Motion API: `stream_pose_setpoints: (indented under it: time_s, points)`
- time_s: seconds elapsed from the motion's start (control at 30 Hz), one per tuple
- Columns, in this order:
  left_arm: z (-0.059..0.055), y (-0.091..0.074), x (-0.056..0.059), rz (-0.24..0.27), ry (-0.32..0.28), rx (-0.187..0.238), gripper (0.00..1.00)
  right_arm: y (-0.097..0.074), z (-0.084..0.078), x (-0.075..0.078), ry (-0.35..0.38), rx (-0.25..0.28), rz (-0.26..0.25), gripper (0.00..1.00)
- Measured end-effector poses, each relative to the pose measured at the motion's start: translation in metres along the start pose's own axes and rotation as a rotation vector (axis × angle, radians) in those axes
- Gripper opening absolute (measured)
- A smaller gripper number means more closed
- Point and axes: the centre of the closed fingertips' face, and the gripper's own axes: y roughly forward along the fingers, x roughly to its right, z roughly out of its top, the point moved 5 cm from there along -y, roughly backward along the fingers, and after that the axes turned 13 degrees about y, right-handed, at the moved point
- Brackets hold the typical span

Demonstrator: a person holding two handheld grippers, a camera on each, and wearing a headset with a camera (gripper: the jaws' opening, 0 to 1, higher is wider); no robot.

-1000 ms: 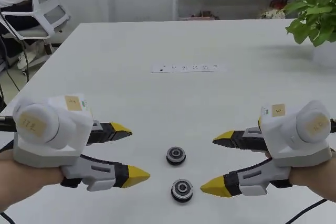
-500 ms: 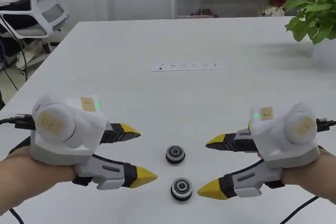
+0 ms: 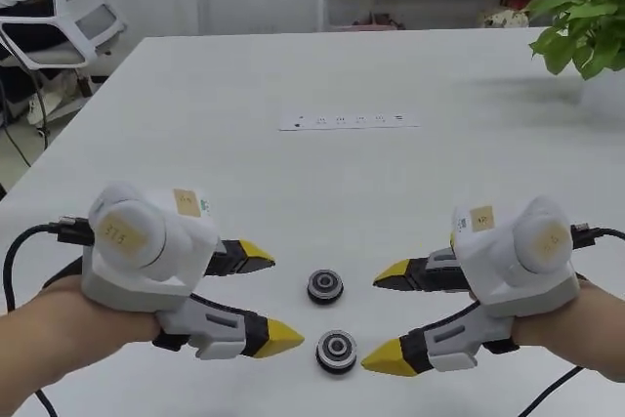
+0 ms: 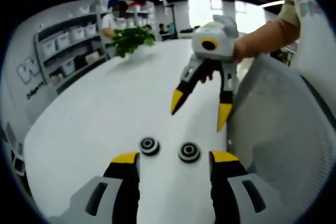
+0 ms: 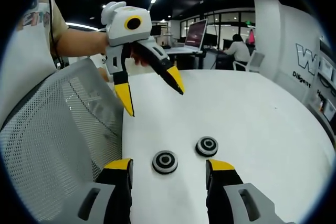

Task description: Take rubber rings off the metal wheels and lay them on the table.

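Two metal wheels (image 3: 325, 286) are lying on the counter (image 3: 410, 192), rubber rings (image 5: 155, 162) apparently on, between the left tool (image 3: 283, 298) and right tool (image 3: 371, 321), both gaping open. The approach seems to be running; the next move is calling for pinning one wheel and peeling.

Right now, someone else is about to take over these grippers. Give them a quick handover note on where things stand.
Left hand-held gripper: open, holding nothing, hovering left of the wheels.
Right hand-held gripper: open, holding nothing, hovering right of them, facing the left one.
On the table between the two: a far wheel and a near wheel, lying flat and apart.
Done: nothing. Both wheels appear to have their black rubber rings on.
Left: pull both rings off and lay them on the table.
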Motion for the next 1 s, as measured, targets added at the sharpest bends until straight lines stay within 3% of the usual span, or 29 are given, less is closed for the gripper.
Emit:
stream_pose_setpoints:
  time_s: [1.0]
  points:
    - [-0.017, 0.029, 0.005, -0.079, -0.015, -0.034, 0.46, 0.019, -0.014, 0.009, 0.020, -0.030, 0.060, 0.48]
